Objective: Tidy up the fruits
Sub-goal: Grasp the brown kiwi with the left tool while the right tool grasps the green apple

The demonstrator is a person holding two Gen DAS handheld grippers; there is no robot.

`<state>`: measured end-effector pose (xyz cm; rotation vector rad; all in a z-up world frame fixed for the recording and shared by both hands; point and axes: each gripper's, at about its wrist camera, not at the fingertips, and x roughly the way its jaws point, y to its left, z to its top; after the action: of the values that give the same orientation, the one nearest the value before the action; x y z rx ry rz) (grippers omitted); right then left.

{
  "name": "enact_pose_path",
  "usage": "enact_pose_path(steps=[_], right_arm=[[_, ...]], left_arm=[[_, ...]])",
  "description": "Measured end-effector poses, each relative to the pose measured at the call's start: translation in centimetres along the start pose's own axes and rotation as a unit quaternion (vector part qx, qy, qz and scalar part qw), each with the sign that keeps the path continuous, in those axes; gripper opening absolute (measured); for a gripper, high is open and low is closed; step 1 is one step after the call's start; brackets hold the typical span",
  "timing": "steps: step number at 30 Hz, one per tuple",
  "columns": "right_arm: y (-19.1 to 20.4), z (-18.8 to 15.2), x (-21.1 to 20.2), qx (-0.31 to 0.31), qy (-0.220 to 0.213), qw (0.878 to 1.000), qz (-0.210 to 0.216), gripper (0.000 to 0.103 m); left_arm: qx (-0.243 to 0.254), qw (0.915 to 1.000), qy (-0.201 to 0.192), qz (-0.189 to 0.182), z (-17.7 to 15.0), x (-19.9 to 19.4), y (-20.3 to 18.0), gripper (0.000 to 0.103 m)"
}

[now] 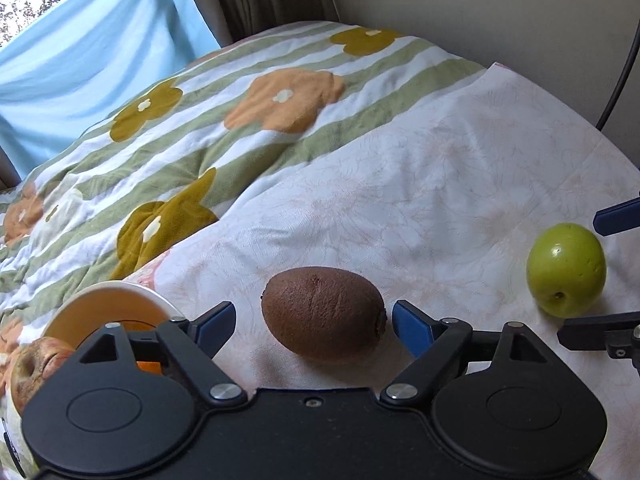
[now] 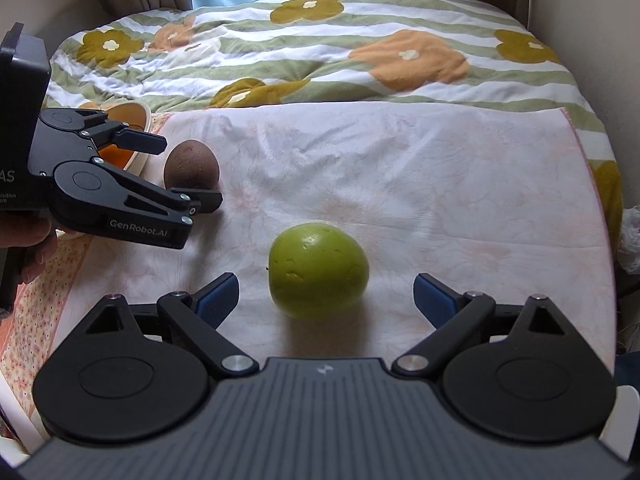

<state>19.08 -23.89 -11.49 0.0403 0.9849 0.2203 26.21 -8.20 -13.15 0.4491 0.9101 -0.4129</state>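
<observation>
Pale, faintly flowered cloth point(image 2: 400, 168) covers the near part of the bed where both fruits lie. Closest to me, the right gripper point(image 2: 326, 294) has its blue-padded jaws spread wide around the smooth green round fruit point(image 2: 319, 269), which sits between them and slightly ahead, touching neither. To its left the left gripper point(image 1: 313, 320) is just as wide, flanking the fuzzy brown oval kiwi point(image 1: 323, 312); the kiwi's long axis runs roughly across the gap, so I'd judge closing would pinch it end to end. Each hand is nearer its own fruit. Beyond, the cream bowl with orange inside point(image 1: 108, 308) lies just left of the kiwi. Only the left view shows a reddish apple point(image 1: 36, 372) beside that bowl. Farther back lies a striped quilt with orange and olive flowers point(image 2: 400, 52).
</observation>
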Motion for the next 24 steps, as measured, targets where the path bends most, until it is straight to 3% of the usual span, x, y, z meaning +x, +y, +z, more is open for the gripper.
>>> enact_pose_path(steps=[2,6,24], right_arm=[[0.0,0.1,0.3,0.001,0.003,1.000,0.002,0.103],[0.0,0.4,0.8,0.003,0.008,1.000,0.011,0.101],[-0.2,0.7,1.4,0.001,0.011,1.000,0.016,0.084]], left_arm=[[-0.006,1.0000,0.002,-0.007,0.0,0.3,0.3,0.087],[-0.025,0.9991,0.004,-0.036,0.2,0.4,0.9,0.071],[-0.040,0.9984,-0.010,-0.039,-1.0,-1.6,-0.2,0.065]])
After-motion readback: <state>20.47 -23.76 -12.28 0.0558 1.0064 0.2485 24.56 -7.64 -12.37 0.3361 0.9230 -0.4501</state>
